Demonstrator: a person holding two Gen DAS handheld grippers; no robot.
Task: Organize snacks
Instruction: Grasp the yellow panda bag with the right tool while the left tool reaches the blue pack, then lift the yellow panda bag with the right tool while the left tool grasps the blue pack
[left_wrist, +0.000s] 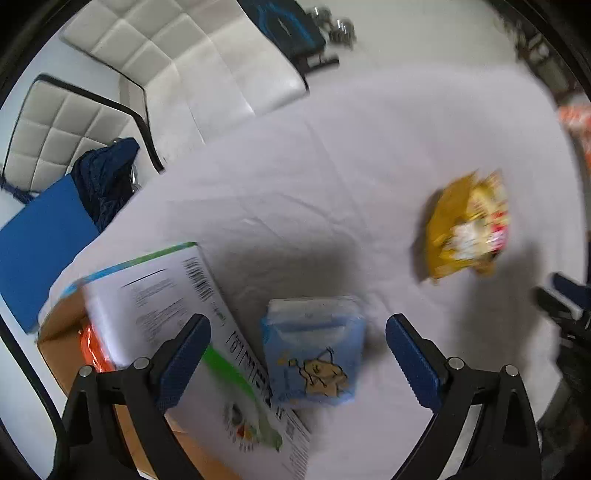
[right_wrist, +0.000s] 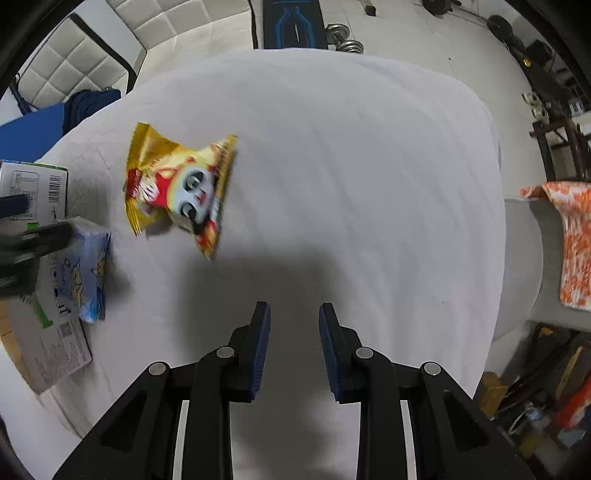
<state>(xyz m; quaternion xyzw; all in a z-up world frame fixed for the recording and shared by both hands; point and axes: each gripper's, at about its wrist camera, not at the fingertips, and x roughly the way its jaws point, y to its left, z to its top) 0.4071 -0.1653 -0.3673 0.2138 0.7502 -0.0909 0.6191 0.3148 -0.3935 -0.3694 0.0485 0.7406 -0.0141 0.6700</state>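
Left tool (left_wrist: 297, 363) gapes over blue pack (left_wrist: 314, 354); right tool (right_wrist: 294, 350) closed, empty. Yellow bag (right_wrist: 177, 188) at 10 o'clock. Orange pack (left_wrist: 94, 349) boxed; two left.

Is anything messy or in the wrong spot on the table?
A little. The yellow panda snack bag lies crumpled and crooked alone on the white tablecloth, and the blue snack packet lies loose beside the cardboard box, not in it. An orange packet is already inside. Nothing looks spilled or torn.
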